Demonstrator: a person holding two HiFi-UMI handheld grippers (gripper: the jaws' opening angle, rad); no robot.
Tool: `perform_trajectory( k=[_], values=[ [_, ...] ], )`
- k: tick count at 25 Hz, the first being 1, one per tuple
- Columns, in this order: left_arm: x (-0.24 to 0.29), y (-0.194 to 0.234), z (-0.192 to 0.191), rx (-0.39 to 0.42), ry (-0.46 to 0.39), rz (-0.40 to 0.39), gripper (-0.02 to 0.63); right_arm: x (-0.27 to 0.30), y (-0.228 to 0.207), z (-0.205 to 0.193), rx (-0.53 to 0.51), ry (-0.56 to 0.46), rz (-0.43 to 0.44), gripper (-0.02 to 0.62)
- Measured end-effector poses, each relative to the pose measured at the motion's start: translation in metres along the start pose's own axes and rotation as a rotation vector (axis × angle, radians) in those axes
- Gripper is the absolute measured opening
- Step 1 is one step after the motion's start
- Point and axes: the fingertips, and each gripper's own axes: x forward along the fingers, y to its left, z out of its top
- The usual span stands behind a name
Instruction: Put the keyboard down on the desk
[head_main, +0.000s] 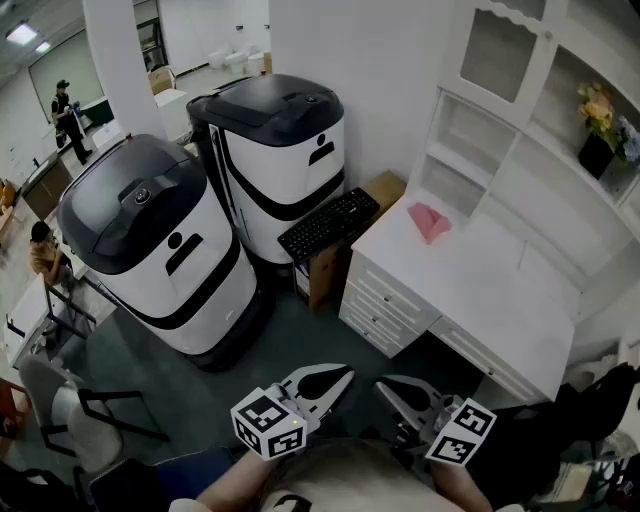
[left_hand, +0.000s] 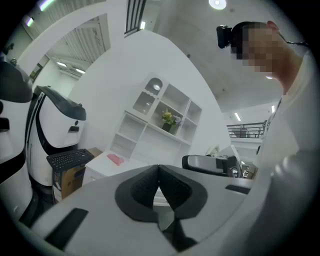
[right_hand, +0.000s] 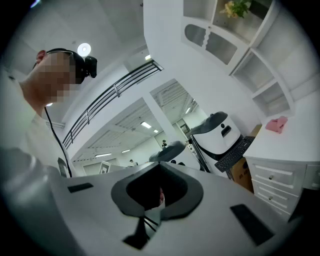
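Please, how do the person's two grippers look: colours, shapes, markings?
The left gripper and right gripper look alike: light grey two-jaw bodies with black pads inside the jaws. Each carries a white cube with black square markers. The person wears a white top.

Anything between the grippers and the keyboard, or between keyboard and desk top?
Nothing visible does. The keyboard lies on a cardboard box beside the desk, with open floor toward the left hand-held gripper and right hand-held gripper. Only a pink cloth lies on the desk, near its shelves.
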Motion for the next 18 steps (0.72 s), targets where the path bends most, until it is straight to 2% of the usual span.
perform_trajectory(
  k=[5,9,18],
  values=[
    [0.054,-0.034,-0.005,-0.014,0.004,-0.027,0.012,-0.049,-0.032,0.026,0.005,-0.039,0.013,0.023],
    [0.086,-0.060,-0.007,0.009,0.017,-0.041,0.012,-0.075,-0.048,0.042,0.029,-0.075,0.040,0.023],
    [0.109,-0.066,-0.006,0.022,-0.014,0.077,0.012,-0.095,-0.068,0.048,0.036,-0.010,0.106,0.023]
  ],
)
